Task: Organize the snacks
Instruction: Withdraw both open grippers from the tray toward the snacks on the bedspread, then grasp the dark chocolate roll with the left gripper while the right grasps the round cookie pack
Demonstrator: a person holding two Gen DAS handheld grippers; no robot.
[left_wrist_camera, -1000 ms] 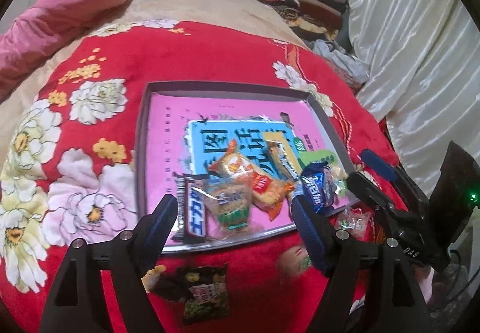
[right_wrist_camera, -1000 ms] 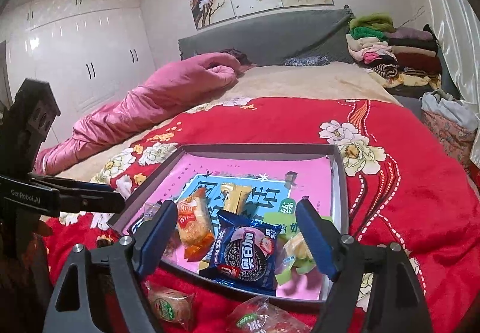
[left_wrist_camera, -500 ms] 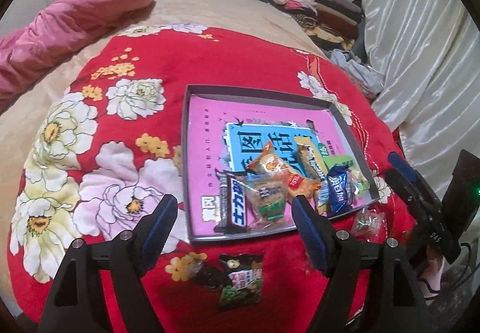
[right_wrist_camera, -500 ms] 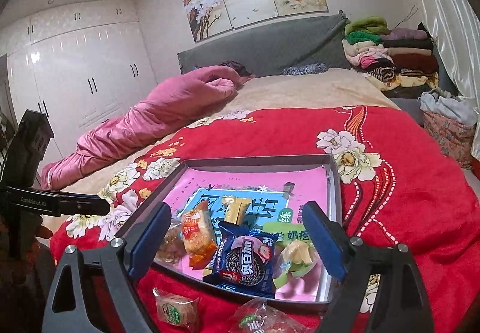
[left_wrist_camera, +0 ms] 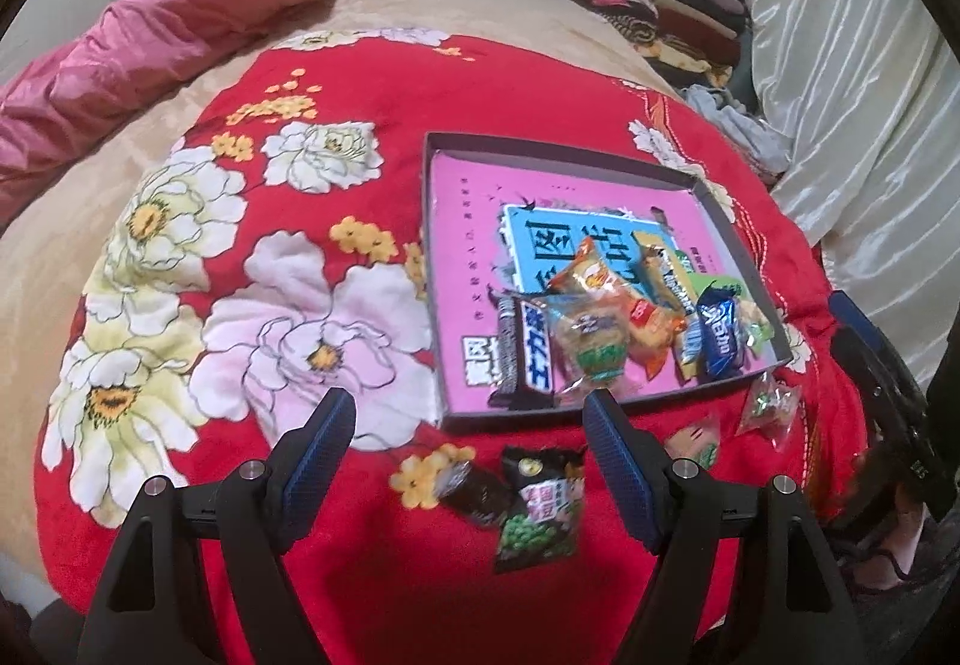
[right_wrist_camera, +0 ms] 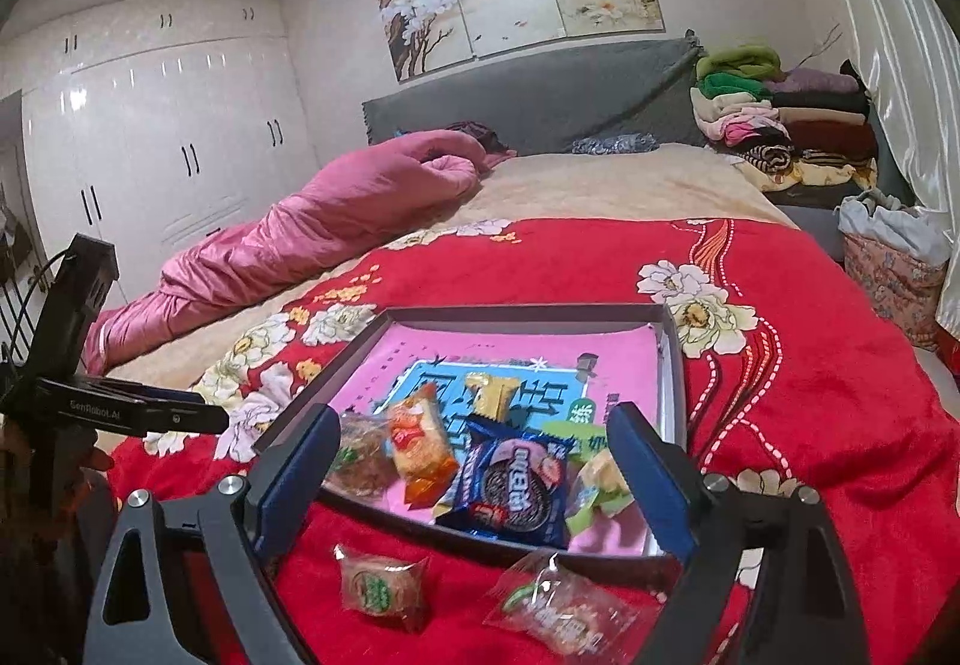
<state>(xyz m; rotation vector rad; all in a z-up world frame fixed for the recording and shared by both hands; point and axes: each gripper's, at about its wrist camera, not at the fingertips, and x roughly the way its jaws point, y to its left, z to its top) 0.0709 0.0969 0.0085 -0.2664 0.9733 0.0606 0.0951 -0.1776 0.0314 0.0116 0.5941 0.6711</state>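
Note:
A shallow grey box with a pink lining lies on the red flowered blanket. Several snacks sit in its near end: a dark chocolate bar, an orange cracker pack and a blue Oreo pack. Loose on the blanket lie a green pea packet, a brown candy, a small cake and a clear packet. My left gripper is open and empty above the loose snacks. My right gripper is open and empty before the box.
A pink duvet lies along the bed's left side. Folded clothes are stacked by the grey headboard. A white curtain hangs at the right. White wardrobes stand far left.
Both grippers have pulled back from the box. The left view has swung left, so the box now sits further right and smaller. Both grippers stay open.

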